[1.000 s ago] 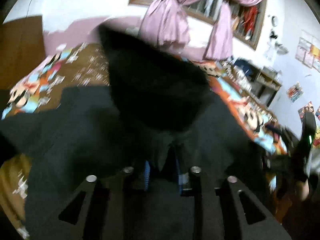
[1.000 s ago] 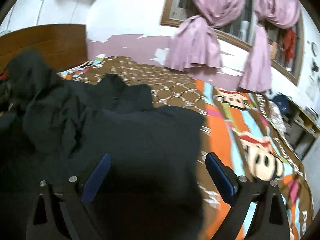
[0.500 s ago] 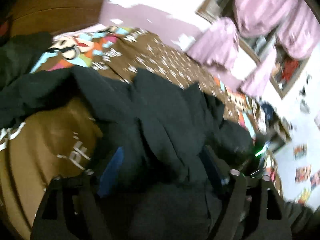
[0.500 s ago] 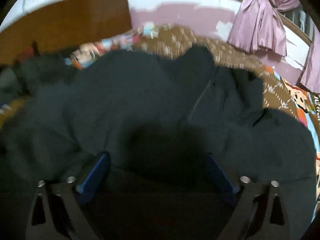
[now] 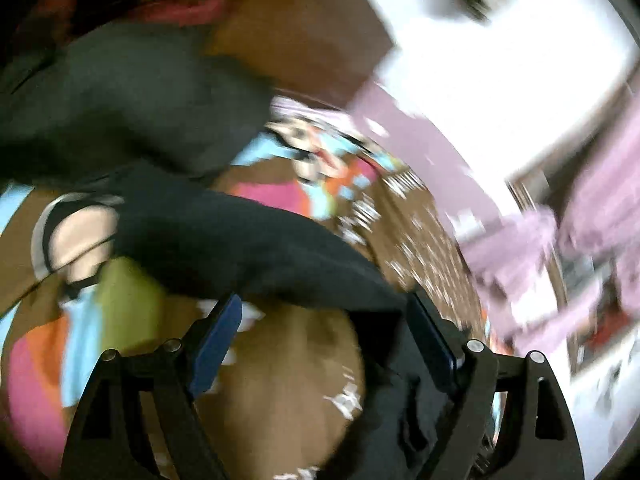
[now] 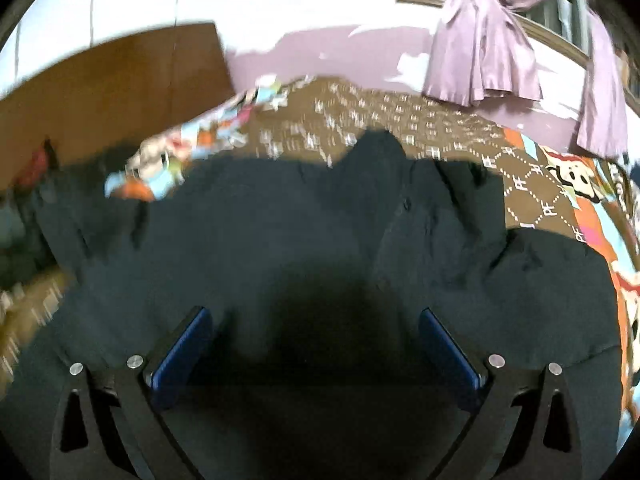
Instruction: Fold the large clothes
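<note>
Left wrist view heavily motion-blurred; bedspread (image 5: 280, 364) cartoon print smeared, lettering there unreadable. Left gripper (image 5: 326, 336) spread wide, nothing between the blue pads (image 5: 216, 334); a band of the dark garment (image 5: 224, 240) running across just beyond the fingertips, contact with the far pad hard to judge. Second dark heap (image 5: 120, 92) farther up the bedspread, shape indistinct. Upper right of this view washed out to white and mauve.

Right wrist view sharper. Right gripper (image 6: 316, 344) likewise spread wide, empty, poised above the dark garment (image 6: 300, 240), which lies spread over the bedspread (image 6: 540, 200). Garment centre lost in deep shadow; folds and small button-like detail barely visible. Lower garment edge cut off by the gripper body. Repeated "PF" lettering legible on the brown diamond pattern of the bedspread. Purple curtains (image 6: 480, 48) beyond the bedspread, wooden headboard (image 6: 112, 88) at its left end.
</note>
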Available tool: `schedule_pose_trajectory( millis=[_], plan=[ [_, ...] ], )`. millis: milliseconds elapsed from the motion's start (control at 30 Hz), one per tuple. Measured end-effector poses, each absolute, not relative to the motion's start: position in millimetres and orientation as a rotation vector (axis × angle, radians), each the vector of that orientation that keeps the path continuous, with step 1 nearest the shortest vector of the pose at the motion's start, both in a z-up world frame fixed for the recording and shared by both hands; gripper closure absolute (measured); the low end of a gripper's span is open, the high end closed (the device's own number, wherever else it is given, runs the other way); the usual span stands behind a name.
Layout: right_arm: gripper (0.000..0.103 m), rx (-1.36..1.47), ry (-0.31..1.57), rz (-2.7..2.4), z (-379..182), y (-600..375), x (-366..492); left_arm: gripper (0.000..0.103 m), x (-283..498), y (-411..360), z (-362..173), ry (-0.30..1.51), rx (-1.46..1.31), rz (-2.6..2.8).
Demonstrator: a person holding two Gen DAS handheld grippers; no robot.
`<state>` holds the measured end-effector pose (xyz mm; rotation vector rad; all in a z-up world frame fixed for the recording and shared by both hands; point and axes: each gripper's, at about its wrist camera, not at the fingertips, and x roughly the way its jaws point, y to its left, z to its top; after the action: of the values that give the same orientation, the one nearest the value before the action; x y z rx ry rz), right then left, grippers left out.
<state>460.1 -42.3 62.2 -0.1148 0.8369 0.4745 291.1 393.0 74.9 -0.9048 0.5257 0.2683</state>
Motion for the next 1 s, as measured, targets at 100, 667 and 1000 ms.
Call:
schedule_pose_trajectory(
  millis=[100, 667, 1000],
  plan=[
    [0.0, -0.117, 0.839, 0.509, 72, -11, 462, 0.023, 273, 434, 46, 0.516, -1.098, 0.34],
    [0.0, -0.17, 0.823, 0.711, 1, 56, 439, 0.025, 229, 512, -47, 0.489, -1.308, 0.408],
    [0.0, -0.139, 0.899, 0.647, 32, 26, 420, 0.087, 227, 460, 11, 0.415, -1.125, 0.436]
  ],
)
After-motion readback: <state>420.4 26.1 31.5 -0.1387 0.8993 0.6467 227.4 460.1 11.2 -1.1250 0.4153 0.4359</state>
